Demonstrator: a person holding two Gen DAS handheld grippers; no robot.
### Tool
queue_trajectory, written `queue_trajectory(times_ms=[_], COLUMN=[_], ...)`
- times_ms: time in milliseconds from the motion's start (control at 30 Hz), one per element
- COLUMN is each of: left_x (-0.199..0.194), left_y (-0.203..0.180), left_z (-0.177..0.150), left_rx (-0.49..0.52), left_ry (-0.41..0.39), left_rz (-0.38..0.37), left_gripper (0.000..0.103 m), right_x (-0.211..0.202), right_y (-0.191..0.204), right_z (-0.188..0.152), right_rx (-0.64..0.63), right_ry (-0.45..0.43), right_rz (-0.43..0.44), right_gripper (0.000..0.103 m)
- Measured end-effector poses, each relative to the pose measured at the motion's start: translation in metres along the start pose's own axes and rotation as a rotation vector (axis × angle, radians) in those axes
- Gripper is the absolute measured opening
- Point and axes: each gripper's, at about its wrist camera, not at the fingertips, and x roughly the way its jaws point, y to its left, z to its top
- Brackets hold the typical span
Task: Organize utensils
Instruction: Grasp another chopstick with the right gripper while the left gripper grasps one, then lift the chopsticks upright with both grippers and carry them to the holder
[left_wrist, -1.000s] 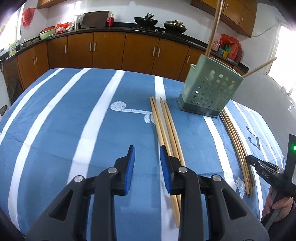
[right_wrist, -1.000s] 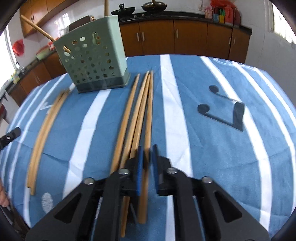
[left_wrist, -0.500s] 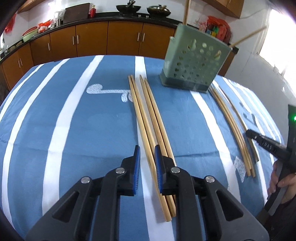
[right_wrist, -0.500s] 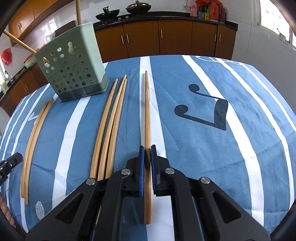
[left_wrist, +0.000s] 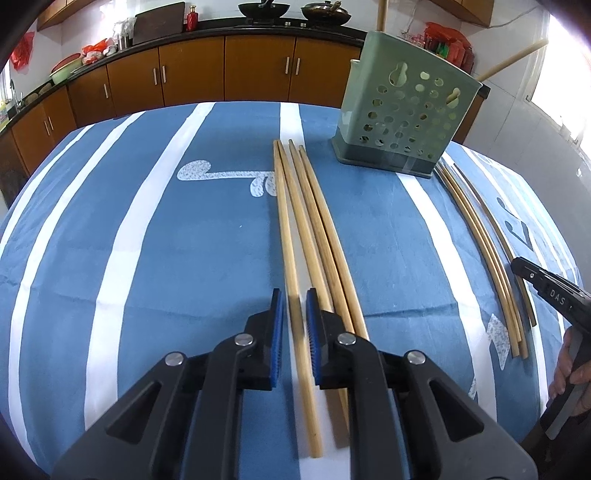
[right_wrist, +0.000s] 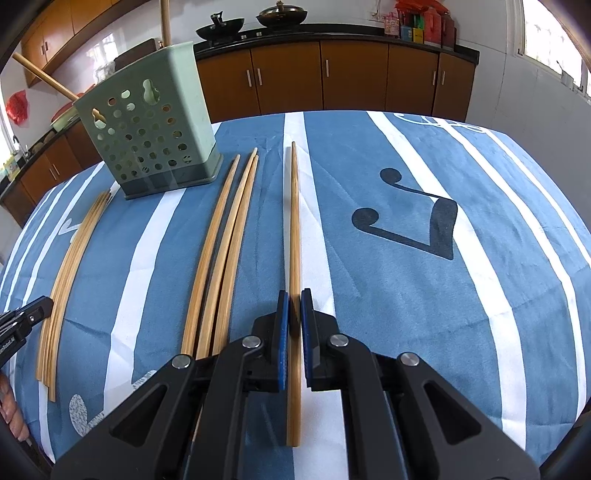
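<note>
As the right gripper (right_wrist: 294, 308) pinches one chopstick (right_wrist: 294, 221) pointing to 12 o'clock, the left gripper (left_wrist: 294, 308) straddles another chopstick (left_wrist: 286, 229), jaws slightly spread; the green holder (left_wrist: 402, 114) stands at 1 o'clock.

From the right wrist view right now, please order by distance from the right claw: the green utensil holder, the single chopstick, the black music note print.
1. Single chopstick: between the fingers of the right claw.
2. Black music note print: on the cloth, ahead and right.
3. Green utensil holder: far left, at the table's back.
</note>
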Motion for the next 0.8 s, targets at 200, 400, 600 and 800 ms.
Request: queue_trajectory(times_ms=[200, 400, 600, 800], left_x=[0.003, 0.011, 0.015, 0.014], left_y=[0.005, 0.028, 0.049, 0.047], left_z=[0.004, 0.021, 0.032, 0.027], left_rx=[-0.016, -0.072, -0.109, -0.067], left_ry=[-0.009, -0.016, -0.023, -0.049], left_rz=[0.011, 0.045, 0.049, 0.057], left_gripper=[0.008, 0.008, 0.008, 0.009], right_x=[0.0, 0.008, 0.019, 0.019], right_y=[0.0, -0.001, -0.005, -0.005], right_z=[0.0, 0.01, 0.024, 0.023], right_rx=[-0.009, -0.022, -0.025, -0.02], right_ry=[-0.006, -0.009, -0.022, -0.025], right_rz=[0.004, -0.003, -0.026, -0.021], right_gripper=[0.008, 0.008, 0.008, 0.008])
